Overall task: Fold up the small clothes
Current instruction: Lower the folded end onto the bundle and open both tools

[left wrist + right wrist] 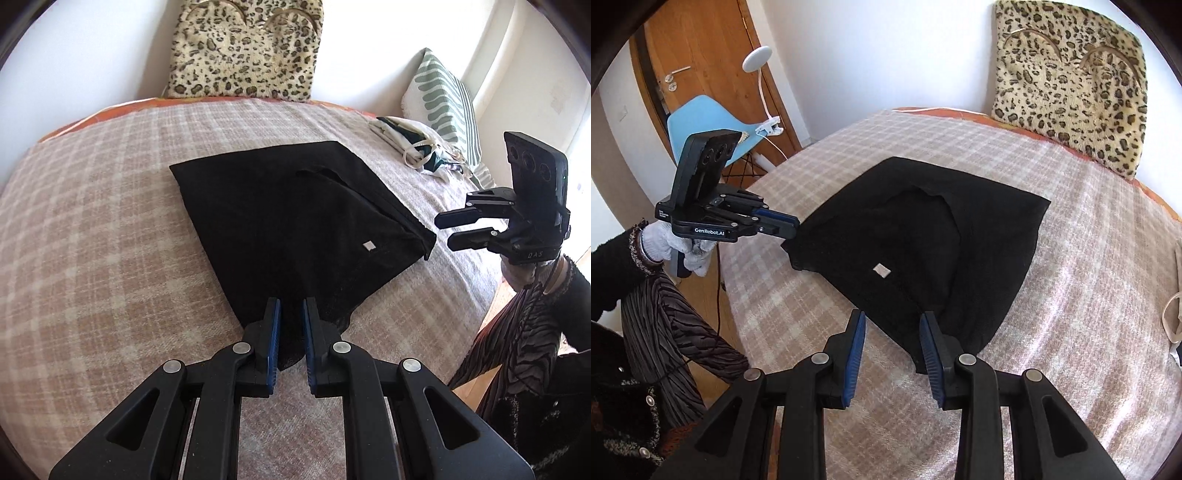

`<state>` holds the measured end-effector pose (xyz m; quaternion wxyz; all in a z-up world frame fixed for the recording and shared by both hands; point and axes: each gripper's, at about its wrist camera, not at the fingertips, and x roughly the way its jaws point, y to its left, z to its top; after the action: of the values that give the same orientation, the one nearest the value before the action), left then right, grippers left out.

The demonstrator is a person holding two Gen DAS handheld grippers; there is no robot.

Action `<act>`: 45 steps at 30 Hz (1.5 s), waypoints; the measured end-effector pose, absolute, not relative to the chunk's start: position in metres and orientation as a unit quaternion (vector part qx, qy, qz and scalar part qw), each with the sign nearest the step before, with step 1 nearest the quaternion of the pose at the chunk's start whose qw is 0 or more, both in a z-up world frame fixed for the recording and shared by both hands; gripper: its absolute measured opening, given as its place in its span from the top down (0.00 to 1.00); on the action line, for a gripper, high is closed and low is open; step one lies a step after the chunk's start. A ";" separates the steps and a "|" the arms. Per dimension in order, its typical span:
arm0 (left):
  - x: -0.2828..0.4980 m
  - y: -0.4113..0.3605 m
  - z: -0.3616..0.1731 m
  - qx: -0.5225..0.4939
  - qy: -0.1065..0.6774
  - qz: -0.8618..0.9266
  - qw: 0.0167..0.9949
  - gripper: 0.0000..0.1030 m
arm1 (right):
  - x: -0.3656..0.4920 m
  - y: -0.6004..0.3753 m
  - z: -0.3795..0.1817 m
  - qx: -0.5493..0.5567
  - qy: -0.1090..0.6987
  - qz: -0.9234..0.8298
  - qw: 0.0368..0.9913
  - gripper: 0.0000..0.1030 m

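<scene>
A black garment [295,206] [923,251] lies folded on the plaid blanket [110,240] [1089,295], a small white label [369,245] on top. My left gripper [291,306] [794,223] is shut on the garment's near corner, and black cloth fills the narrow gap between its blue pads. The right gripper [894,319] [441,232] hovers at the garment's opposite corner. Its jaws stand apart and the pads press on nothing. In the right wrist view that corner lies on the blanket just under the right finger [932,343].
A leopard-print cushion [243,51] [1071,85] leans on the back wall. A green striped pillow [443,99] and a heap of light cloths [417,147] sit at the bed's right side. A blue chair [701,125], a clip lamp [757,61] and a wooden door [701,55] stand beyond the bed.
</scene>
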<state>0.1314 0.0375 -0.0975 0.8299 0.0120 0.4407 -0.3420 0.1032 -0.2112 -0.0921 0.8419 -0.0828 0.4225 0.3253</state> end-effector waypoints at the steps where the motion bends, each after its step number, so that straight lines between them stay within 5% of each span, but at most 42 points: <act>1: 0.131 0.033 -0.094 0.015 0.435 -0.346 0.831 0.90 | 0.101 -0.205 -0.091 -0.097 0.416 0.328 0.843 0.68; 8: 0.138 0.004 -0.098 0.025 0.442 -0.368 0.818 0.83 | 0.100 -0.171 -0.119 -0.194 0.426 0.312 0.827 0.69; 24: 0.147 0.003 -0.104 0.015 0.455 -0.362 0.813 0.83 | 0.124 -0.158 -0.124 -0.183 0.428 0.311 0.829 0.72; 29: 0.146 0.002 -0.115 0.029 0.478 -0.360 0.801 0.83 | 0.129 -0.162 -0.125 -0.168 0.451 0.332 0.811 0.91; 39: 0.149 -0.017 -0.101 0.007 0.456 -0.371 0.809 0.83 | 0.164 -0.181 -0.091 -0.062 0.427 0.304 0.850 0.78; 45: 0.143 -0.036 -0.118 0.051 0.477 -0.387 0.788 0.83 | 0.188 -0.164 -0.110 -0.095 0.454 0.266 0.845 0.78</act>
<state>0.1430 -0.0359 -0.1184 0.7877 0.0511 0.4767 -0.3868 0.1880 -0.1644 -0.1097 0.8449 -0.0955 0.4544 0.2656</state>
